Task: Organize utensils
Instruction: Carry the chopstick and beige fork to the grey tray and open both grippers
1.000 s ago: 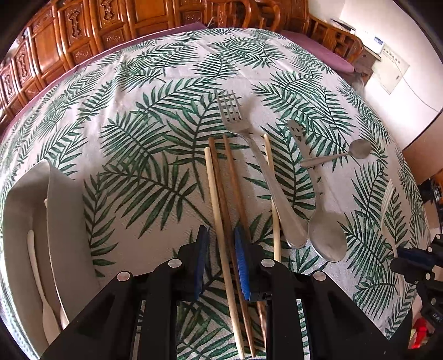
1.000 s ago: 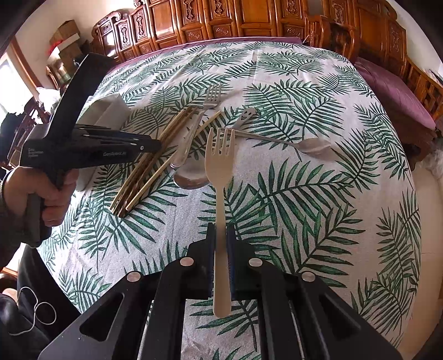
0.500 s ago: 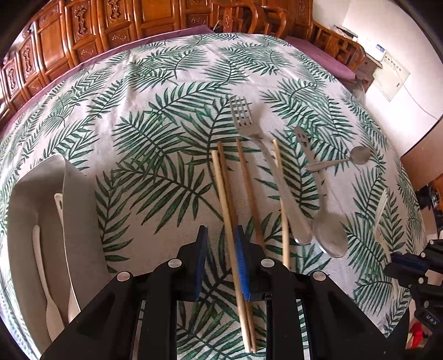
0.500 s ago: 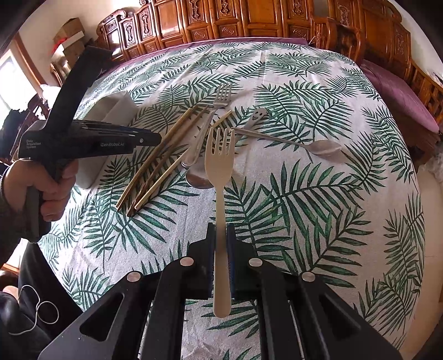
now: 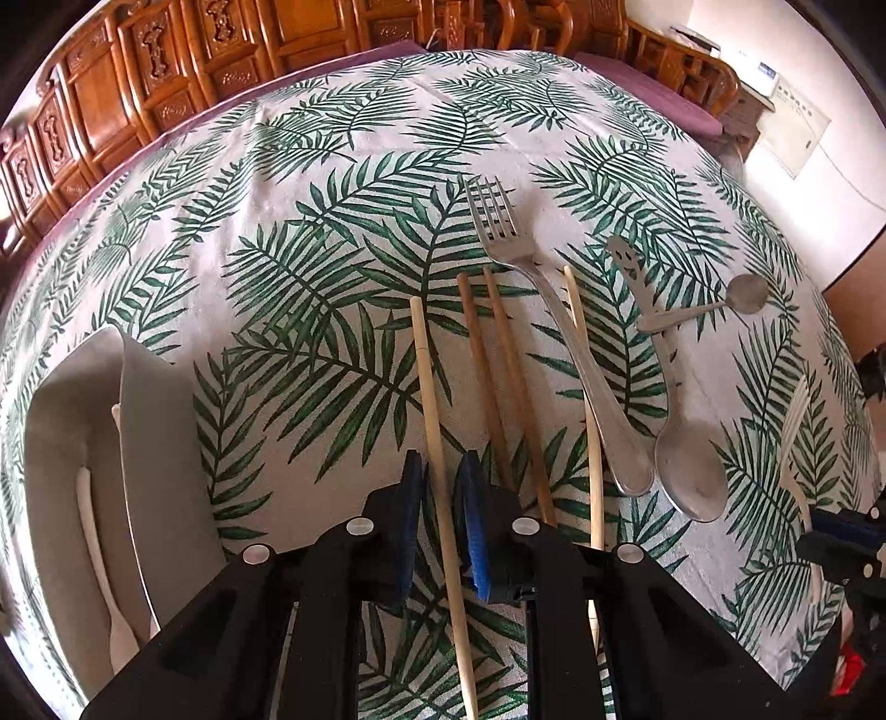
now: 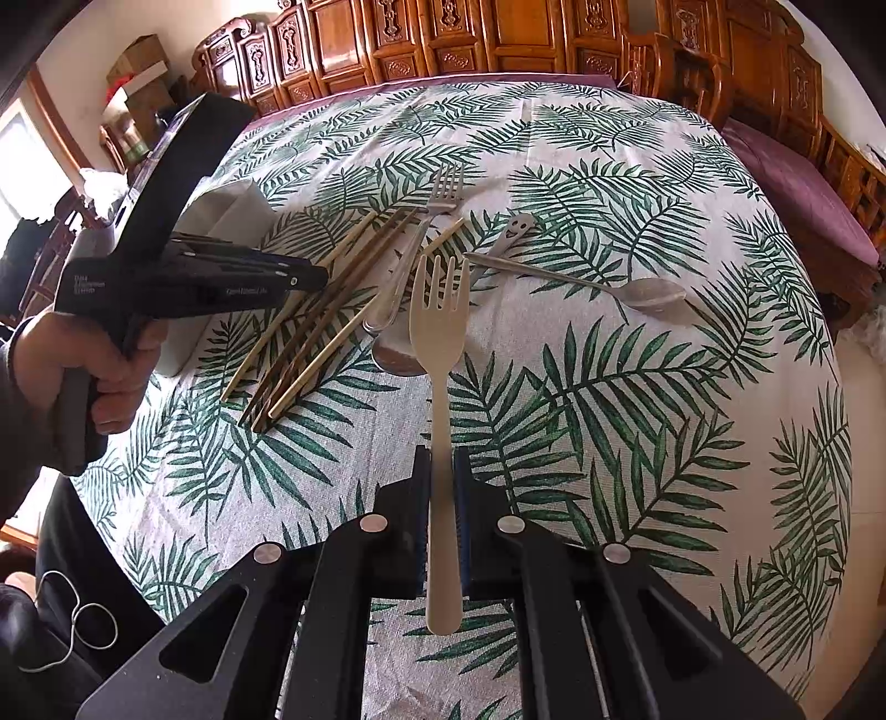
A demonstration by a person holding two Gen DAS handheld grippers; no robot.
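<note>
Pale chopstick lies lengthwise on the surface, running between the left gripper's fingers. Two brown chopsticks, a steel fork and big spoon lie just right. The cream fork is pinched upright, tines forward.

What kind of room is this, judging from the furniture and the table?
Probably a home dining room. A table under a palm-leaf tablecloth carries chopsticks, a metal fork and spoons. Carved wooden cabinets line the wall, and wooden chairs stand at the table's far side.
</note>
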